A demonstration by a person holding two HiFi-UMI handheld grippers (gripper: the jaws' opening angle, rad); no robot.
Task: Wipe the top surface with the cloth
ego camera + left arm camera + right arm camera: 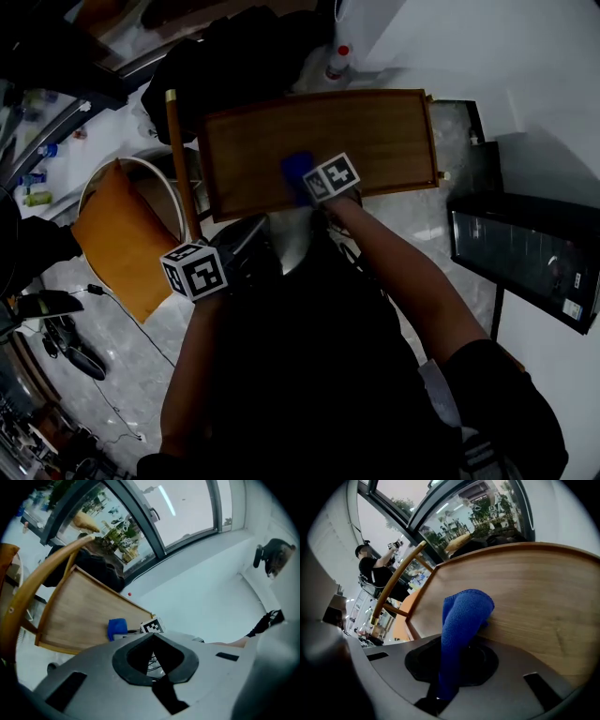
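Observation:
A wooden top surface (375,141) with a raised rim lies ahead of me; it also shows in the left gripper view (79,616) and the right gripper view (534,602). A blue cloth (461,625) is clamped in my right gripper (454,667), its folded end pressed on the wood near the front edge (296,173). The right gripper (314,187) is shut on the cloth. My left gripper (153,654) hangs off the surface at the lower left (195,270), jaws shut and holding nothing.
An orange cushion (122,234) on a round seat sits left of the surface. A wooden chair rail (180,159) runs along the left edge. A black box (525,253) stands at the right. A bottle (339,61) is beyond the far edge. Cables lie on the marble floor (103,366).

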